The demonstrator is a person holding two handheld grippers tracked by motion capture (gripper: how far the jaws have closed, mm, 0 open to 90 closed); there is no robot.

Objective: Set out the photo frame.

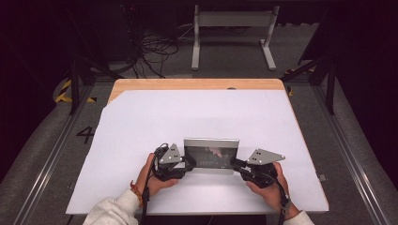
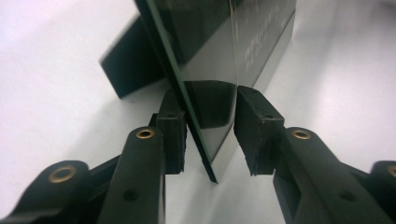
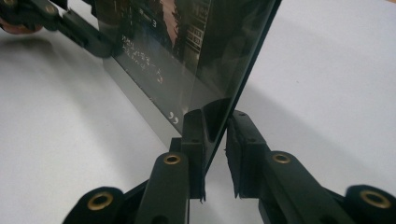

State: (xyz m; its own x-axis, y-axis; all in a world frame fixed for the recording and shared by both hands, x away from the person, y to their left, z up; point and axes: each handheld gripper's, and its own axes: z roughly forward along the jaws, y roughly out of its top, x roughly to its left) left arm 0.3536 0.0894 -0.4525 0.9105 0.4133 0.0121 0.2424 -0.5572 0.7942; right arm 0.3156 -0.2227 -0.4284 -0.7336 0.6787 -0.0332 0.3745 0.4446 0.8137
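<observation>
A dark-glazed picture frame stands upright on the white sheet, propped on a black back stand. My left gripper is at its left end. In the left gripper view the frame's edge sits between the jaws of that gripper, and the pads stand slightly wider than the frame, so it is open. My right gripper is at the right end. In the right gripper view it is shut on the frame, one pad on the glass and one on the back. The left gripper shows at that view's top left.
The sheet covers most of a wooden table, whose far edge is bare. Past it on the floor lie tangled cables and a grey metal stand. Both hands sit close to the near table edge.
</observation>
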